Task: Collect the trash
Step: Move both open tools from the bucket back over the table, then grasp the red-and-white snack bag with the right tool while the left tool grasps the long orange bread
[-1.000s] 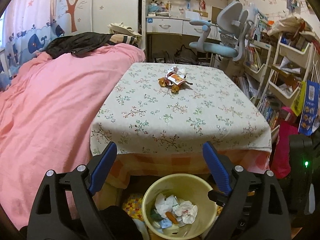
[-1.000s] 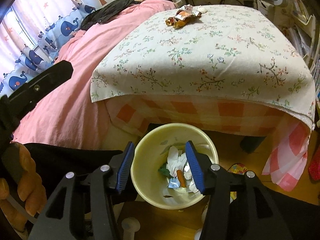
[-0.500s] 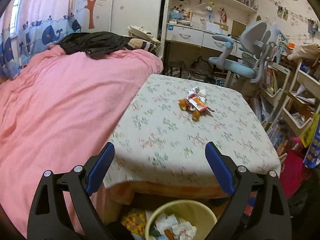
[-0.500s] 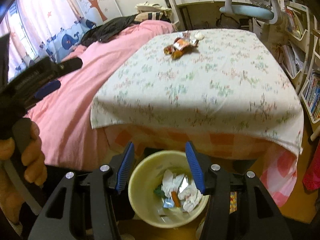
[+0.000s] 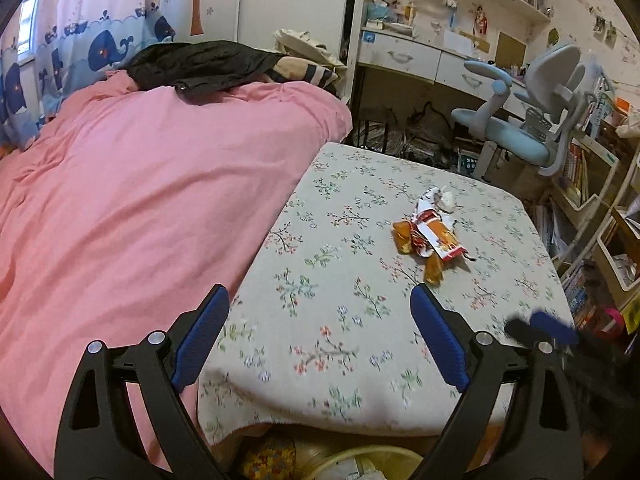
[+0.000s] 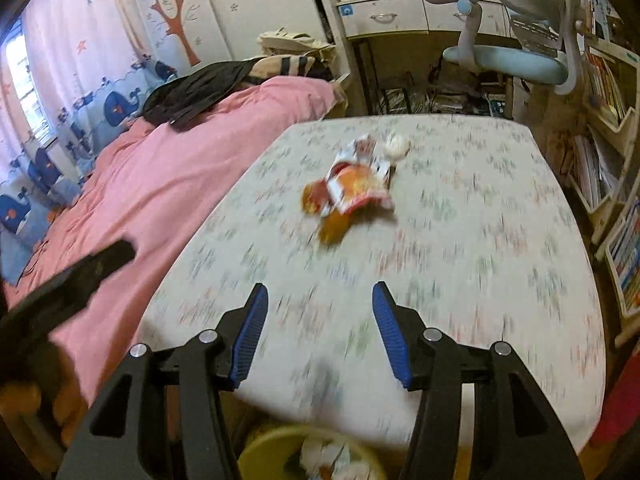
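Covering the left half of both views, the bed (image 5: 132,208) carries a pink quilt; its foot end runs out of frame, and a black garment (image 5: 200,64) hides the pillow area. You see the table (image 5: 360,340) just beside the bed, under a floral cloth. Its near edge blocks most of what stands on the floor below it. In the right wrist view the cloth pattern is smeared by motion blur, so read no detail from it there.

Note the trash bin (image 6: 272,452): only a yellow arc of its rim shows at the bottom edge of each view, cut off by the frame and by the tool arms. Its contents appear as pale crumpled scraps that cannot be identified.

Your left tool (image 5: 320,332) is over the near part of the table, jaws spread wide with nothing between them. Your right tool (image 6: 318,332) stands about half spread, also empty. In the left wrist view the right tool shows only as a blurred dark and blue shape at the right edge.

Locate the trash pile (image 5: 430,236) on the far half of the table, well apart from both tools: a red and white wrapper, orange pieces and a white crumpled wad (image 6: 396,146). Print on the wrapper is unreadable.
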`<state>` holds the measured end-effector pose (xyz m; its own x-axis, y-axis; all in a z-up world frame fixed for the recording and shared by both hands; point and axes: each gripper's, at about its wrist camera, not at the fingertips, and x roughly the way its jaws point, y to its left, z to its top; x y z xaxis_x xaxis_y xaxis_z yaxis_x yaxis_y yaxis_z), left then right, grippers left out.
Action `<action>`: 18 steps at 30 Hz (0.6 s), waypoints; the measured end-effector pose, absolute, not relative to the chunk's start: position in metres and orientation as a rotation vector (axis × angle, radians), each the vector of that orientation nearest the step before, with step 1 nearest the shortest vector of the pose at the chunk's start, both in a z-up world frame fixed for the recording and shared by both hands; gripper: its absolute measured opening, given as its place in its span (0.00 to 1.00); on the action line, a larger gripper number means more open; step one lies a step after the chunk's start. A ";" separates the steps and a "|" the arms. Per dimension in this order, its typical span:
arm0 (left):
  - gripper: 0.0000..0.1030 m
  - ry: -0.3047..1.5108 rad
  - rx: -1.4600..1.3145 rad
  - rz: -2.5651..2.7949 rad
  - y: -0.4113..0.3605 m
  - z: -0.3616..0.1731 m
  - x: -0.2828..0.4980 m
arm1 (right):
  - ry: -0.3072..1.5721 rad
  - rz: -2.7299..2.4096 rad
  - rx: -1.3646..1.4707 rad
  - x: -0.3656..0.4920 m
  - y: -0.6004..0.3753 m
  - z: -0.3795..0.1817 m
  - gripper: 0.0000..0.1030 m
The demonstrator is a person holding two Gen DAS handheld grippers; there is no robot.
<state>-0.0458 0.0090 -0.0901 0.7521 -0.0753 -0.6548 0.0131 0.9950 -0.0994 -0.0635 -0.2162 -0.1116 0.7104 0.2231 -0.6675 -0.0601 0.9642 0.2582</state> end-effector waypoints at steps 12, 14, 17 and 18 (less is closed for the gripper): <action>0.86 0.820 -0.127 -0.077 -0.002 -0.107 0.013 | 0.843 0.099 0.188 0.070 -0.224 -0.139 0.52; 0.86 0.833 -0.134 -0.096 -0.004 -0.109 0.016 | 0.880 0.087 0.206 0.087 -0.229 -0.151 0.52; 0.86 0.837 -0.105 -0.116 -0.011 -0.111 0.018 | 0.910 0.098 0.215 0.100 -0.234 -0.165 0.36; 0.86 0.843 -0.091 -0.122 -0.014 -0.112 0.019 | 0.913 0.117 0.225 0.101 -0.235 -0.168 0.29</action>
<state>0.0188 -0.0143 -0.1124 0.6593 -0.1432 -0.7381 0.0714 0.9892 -0.1281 0.1010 -0.2351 -0.1678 0.6075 0.1956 -0.7699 -0.0053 0.9702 0.2424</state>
